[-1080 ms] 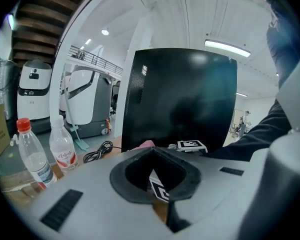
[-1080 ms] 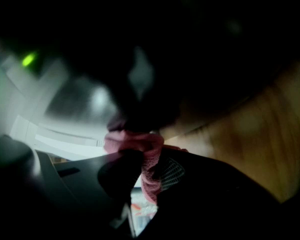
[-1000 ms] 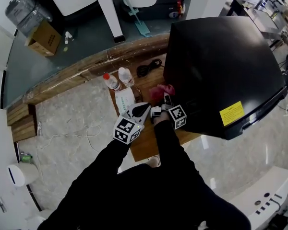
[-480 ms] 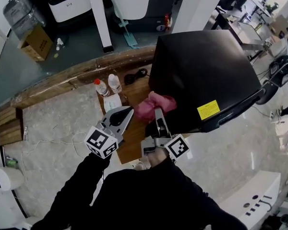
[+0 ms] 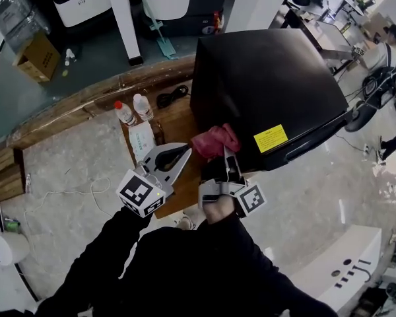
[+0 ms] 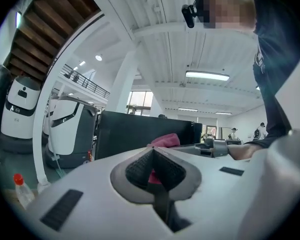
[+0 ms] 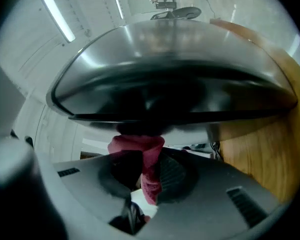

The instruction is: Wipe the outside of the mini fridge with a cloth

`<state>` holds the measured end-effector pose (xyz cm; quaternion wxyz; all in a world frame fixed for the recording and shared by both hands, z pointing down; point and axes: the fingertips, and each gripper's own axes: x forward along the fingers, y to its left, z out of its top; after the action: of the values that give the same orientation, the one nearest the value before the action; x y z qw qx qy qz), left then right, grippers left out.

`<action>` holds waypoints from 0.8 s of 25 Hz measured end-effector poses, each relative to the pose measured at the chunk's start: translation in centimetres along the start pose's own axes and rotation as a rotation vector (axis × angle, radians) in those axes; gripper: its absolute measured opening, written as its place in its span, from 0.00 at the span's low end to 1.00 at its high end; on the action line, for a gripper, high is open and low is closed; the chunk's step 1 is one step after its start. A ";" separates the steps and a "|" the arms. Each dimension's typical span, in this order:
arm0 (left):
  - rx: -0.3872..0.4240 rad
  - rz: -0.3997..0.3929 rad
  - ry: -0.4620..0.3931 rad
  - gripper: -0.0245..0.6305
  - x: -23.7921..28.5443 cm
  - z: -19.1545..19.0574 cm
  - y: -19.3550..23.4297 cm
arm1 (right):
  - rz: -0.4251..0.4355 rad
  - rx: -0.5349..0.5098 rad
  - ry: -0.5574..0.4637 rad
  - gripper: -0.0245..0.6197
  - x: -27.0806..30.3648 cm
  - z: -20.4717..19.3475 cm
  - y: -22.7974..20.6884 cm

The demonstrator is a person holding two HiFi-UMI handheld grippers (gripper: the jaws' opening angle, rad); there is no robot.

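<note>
And here we are over the wooden counter point(image 5: 177, 121), with the black mini fridge point(image 5: 270, 78) filling the upper right of the head view and its yellow label point(image 5: 271, 138) facing us on the near side. Our right gripper point(image 5: 225, 156) sits just below the middle of the frame, and its own view settles it: both pads are clamped on the red cloth point(image 5: 216, 140), a fold of fabric hanging down between them. The bunched top of that cloth meets the fridge's dark, glossy surface, right at the lower left edge of the fridge as the head view shows it, just left of the label. Over to our left gripper point(image 5: 183, 153), just beside it on the left: its jaws are closed, tip against tip, with nothing pinched between them. It hovers above the counter with its tips pointing toward the cloth, near it but not touching. Its own view shows a glimpse of the red fabric beyond the closed pads. Toward the upper left, two small bottles point(image 5: 133, 109) stand side by side on the counter, one red-capped, one white-capped, and a coiled black cable point(image 5: 171, 96) lies to their right, close to the fridge.
</note>
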<state>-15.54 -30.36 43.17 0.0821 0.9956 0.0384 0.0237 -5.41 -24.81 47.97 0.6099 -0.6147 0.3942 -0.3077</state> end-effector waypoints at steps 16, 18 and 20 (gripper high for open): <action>-0.042 -0.015 0.263 0.05 3.0 -14.4 2.1 | -0.289 -0.002 -0.013 0.15 -1.8 -1.0 -18.1; -0.053 -0.007 0.294 0.05 3.1 -16.5 2.4 | -0.294 -0.005 -0.015 0.15 -1.8 -1.1 -20.0; -0.072 0.001 0.321 0.05 3.1 -18.3 2.7 | -0.312 -0.006 -0.018 0.15 -2.0 -1.2 -21.9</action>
<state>-13.22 -29.81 61.73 0.1108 0.9754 0.0498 0.1841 -5.07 -24.92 70.04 0.5564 -0.6731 0.2895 -0.3918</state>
